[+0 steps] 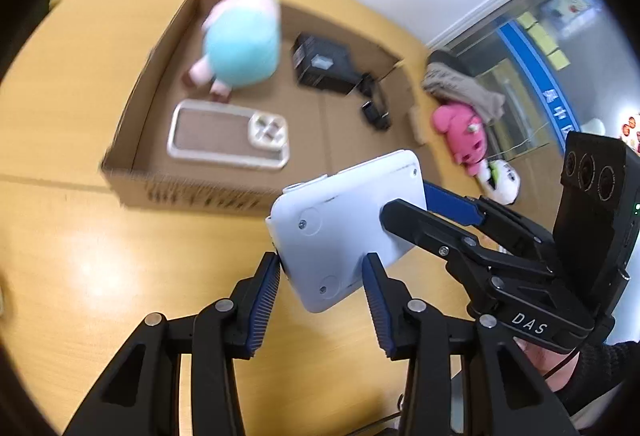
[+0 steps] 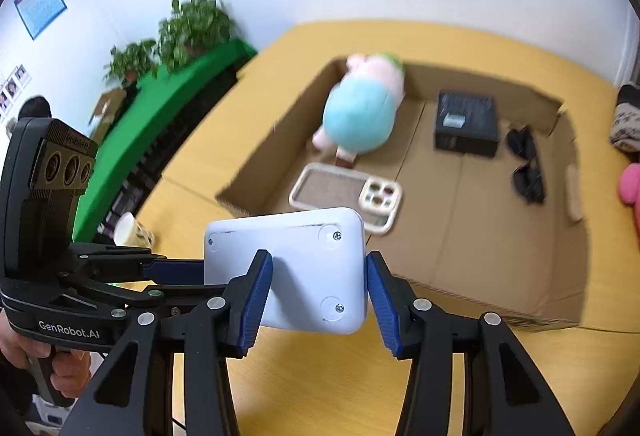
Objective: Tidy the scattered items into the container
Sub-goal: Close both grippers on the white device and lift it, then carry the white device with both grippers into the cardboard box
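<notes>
A pale office wall with blue signage and potted plants frames a yellow wood-grain table, where a shallow brown cardboard box lies open as the container for the clutter. Both tongs are clamped on the same flat white plastic device with rounded corners and small screws, which hangs clear of the table just short of the box's near wall. The left tongs pinch one end across its width, and the right tongs pinch the other end, their blue ribbed pads pressed against opposite edges. Sharing the load this way probably keeps the smooth slab level and stops it pivoting out of a single narrow grip. Inside the box lie a light blue and pink plush toy, a clear phone case with a beige camera frame, a black rectangular box and dark sunglasses, spread apart so that bare cardboard remains near the front for the device. Outside, beside the box's right wall, a pink plush toy, a white and green soft toy and a grey-brown knitted cloth are left on the table, not yet tidied.
</notes>
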A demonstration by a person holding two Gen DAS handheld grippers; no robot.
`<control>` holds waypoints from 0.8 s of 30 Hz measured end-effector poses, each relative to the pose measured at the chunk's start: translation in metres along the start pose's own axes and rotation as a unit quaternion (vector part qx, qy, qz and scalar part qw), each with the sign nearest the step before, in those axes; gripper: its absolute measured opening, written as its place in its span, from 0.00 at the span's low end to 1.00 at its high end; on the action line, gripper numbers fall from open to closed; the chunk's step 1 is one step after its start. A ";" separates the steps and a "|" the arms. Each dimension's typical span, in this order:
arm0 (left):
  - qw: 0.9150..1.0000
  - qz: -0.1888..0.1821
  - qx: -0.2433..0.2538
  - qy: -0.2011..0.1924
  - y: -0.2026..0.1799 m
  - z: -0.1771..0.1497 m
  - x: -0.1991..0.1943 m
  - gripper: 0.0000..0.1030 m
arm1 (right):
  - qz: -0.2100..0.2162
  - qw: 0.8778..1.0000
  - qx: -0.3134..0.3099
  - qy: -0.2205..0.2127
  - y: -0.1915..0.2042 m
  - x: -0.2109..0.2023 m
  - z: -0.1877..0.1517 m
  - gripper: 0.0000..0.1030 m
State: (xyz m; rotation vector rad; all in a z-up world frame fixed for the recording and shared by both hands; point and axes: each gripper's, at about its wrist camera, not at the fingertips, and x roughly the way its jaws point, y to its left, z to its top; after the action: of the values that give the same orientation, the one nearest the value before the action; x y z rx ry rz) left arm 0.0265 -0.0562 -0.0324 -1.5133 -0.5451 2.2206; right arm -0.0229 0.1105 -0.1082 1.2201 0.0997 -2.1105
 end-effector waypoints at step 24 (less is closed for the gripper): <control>0.994 -0.023 0.094 -0.053 -0.107 0.058 -0.025 0.39 | -0.033 0.991 0.061 -0.118 -0.039 -0.126 0.030 0.51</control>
State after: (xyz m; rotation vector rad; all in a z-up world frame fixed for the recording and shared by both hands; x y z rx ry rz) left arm -0.0080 0.0156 0.0626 -1.2814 -0.3848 2.2575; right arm -0.0276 0.1941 -0.0019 1.0387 -0.0972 -2.3302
